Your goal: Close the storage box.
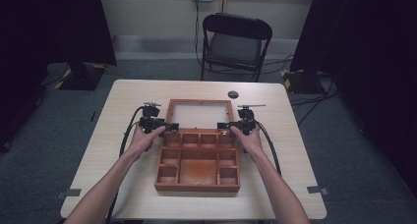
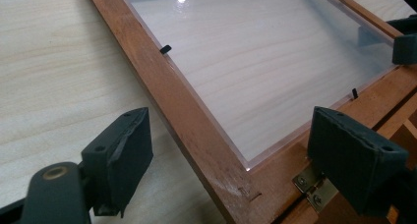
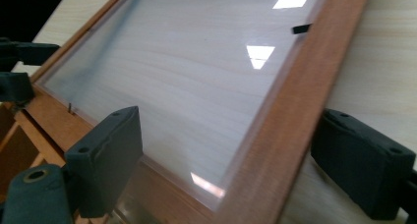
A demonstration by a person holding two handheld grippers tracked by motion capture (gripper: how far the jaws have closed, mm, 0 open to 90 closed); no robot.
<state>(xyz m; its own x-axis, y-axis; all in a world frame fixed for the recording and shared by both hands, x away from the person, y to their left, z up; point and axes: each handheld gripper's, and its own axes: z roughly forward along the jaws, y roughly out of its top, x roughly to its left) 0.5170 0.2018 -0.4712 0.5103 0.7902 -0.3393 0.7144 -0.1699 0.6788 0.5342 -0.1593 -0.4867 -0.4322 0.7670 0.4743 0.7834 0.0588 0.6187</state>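
A brown wooden box [image 1: 196,187] with several compartments lies open in the middle of the table. Its glass-paned lid [image 1: 170,114] rests flat on the table behind it. My left gripper [image 1: 169,127] is at the lid's left hinge corner and open. Its jaws straddle the lid's side rail [image 2: 162,81] without touching, close to a metal hinge [image 2: 312,182]. My right gripper [image 1: 223,127] is at the right hinge corner, also open. In the right gripper view, the right gripper [image 3: 226,135] has one jaw over the glass pane [image 3: 187,71] and one outside the rail [image 3: 305,76].
A small black round object [image 1: 232,94] lies on the table behind the lid. A black folding chair [image 1: 235,42] stands beyond the far edge. Bare tabletop [image 1: 118,106] runs along both sides of the box.
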